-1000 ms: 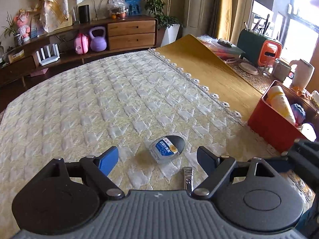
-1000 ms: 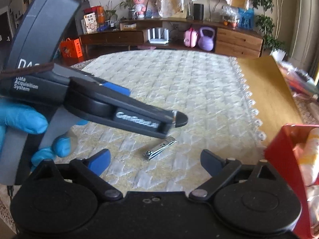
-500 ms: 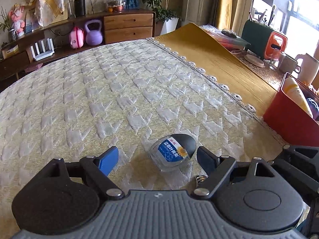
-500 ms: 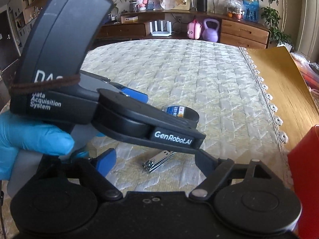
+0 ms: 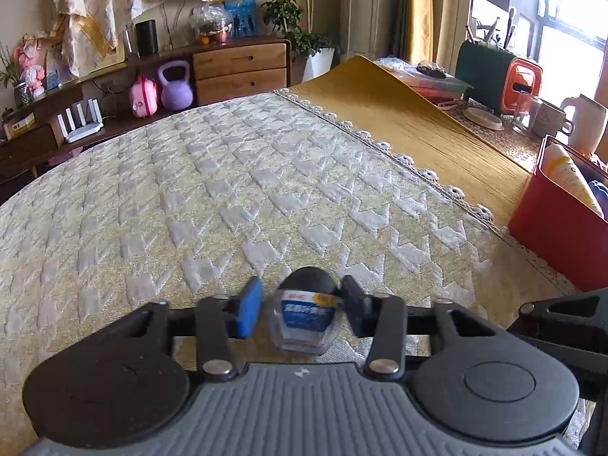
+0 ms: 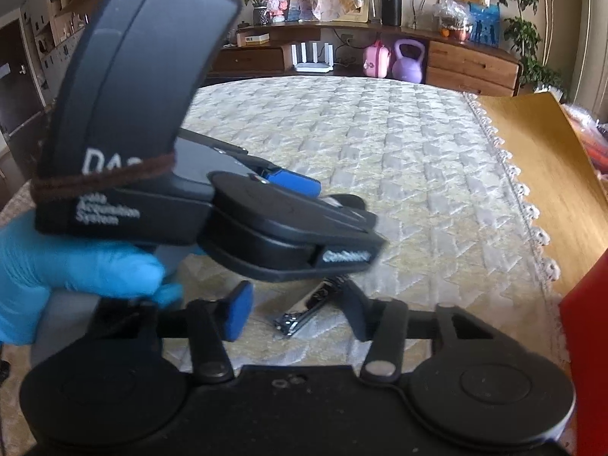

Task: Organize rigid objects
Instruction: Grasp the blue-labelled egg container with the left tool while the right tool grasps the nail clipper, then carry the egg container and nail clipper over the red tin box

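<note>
On a cream quilted tablecloth (image 5: 235,190) spread over a table, two hand-held grippers work close together. At left in the left wrist view, the left gripper (image 5: 304,309) has its fingers drawn in to a narrow gap around a small clear plastic container (image 5: 304,323) with a blue label and a black cap; the blue pad (image 5: 250,311) and the dark pad (image 5: 351,309) sit at its two sides, apparently touching it, though motion blur leaves the contact unclear. The container lies on its side on the cloth with the cap pointing away from the camera.

Seen from the right wrist view, a blue-gloved hand (image 6: 76,273) holds the left gripper's body, which crosses the frame just above and ahead of the right gripper (image 6: 294,313). That gripper's fingers stand partly open, to either side of a metal nail clipper (image 6: 304,311) lying flat on the cloth; neither finger visibly touches it, and its far end is hidden behind the left gripper.

Farther right, a lace-edged border meets a yellow-brown mat (image 5: 410,121), and a red storage bin (image 5: 551,224) stands at the table's right side, holding a cream-coloured bottle (image 5: 570,178). Behind it are a white jug (image 5: 587,121) and mug (image 5: 547,121).
</note>
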{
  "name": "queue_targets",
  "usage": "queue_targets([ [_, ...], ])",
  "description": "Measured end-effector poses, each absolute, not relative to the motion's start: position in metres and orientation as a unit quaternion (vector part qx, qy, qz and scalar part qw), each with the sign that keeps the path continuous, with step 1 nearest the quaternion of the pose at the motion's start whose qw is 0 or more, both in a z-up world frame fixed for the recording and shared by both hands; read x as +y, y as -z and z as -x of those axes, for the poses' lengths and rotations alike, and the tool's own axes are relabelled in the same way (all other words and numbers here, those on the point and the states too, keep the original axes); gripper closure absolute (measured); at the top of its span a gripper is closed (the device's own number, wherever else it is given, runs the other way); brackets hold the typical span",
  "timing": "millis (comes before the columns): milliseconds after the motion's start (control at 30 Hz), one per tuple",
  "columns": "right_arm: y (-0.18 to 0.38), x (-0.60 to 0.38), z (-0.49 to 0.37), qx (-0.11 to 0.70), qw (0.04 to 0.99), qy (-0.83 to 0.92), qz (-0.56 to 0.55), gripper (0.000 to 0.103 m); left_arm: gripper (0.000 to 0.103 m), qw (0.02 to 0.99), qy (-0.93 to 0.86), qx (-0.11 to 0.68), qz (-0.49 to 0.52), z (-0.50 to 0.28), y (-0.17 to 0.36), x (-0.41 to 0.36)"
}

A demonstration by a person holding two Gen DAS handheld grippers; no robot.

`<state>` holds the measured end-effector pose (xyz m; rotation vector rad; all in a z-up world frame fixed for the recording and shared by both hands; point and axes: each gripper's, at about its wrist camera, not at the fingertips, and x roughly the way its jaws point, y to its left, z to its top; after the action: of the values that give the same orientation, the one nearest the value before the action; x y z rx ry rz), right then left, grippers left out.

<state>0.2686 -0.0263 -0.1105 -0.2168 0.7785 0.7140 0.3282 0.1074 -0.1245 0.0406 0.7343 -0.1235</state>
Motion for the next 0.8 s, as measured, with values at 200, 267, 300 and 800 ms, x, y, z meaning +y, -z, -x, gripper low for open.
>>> queue_targets([
  [200, 0.11, -0.033, -0.27, 0.369, 0.863, -0.33, 0.104, 0.086, 0.065, 0.931, 0.047, 0.362, -0.011, -0.325, 0.123, 0.11],
  [267, 0.109, -0.034, -0.269, 0.368, 0.861, -0.333, 0.108, 0.092, 0.065, 0.93, 0.044, 0.364, -0.007, -0.322, 0.122, 0.111],
  [300, 0.109, -0.033, -0.268, 0.366, 0.861, -0.335, 0.113, 0.093, 0.065, 0.93, 0.042, 0.366, -0.004, -0.321, 0.122, 0.112],
  [800, 0.089, -0.089, -0.255, 0.364, 0.873, -0.318, 0.066, 0.093, 0.065, 0.923, 0.031, 0.382, 0.021, -0.278, 0.105, 0.108],
])
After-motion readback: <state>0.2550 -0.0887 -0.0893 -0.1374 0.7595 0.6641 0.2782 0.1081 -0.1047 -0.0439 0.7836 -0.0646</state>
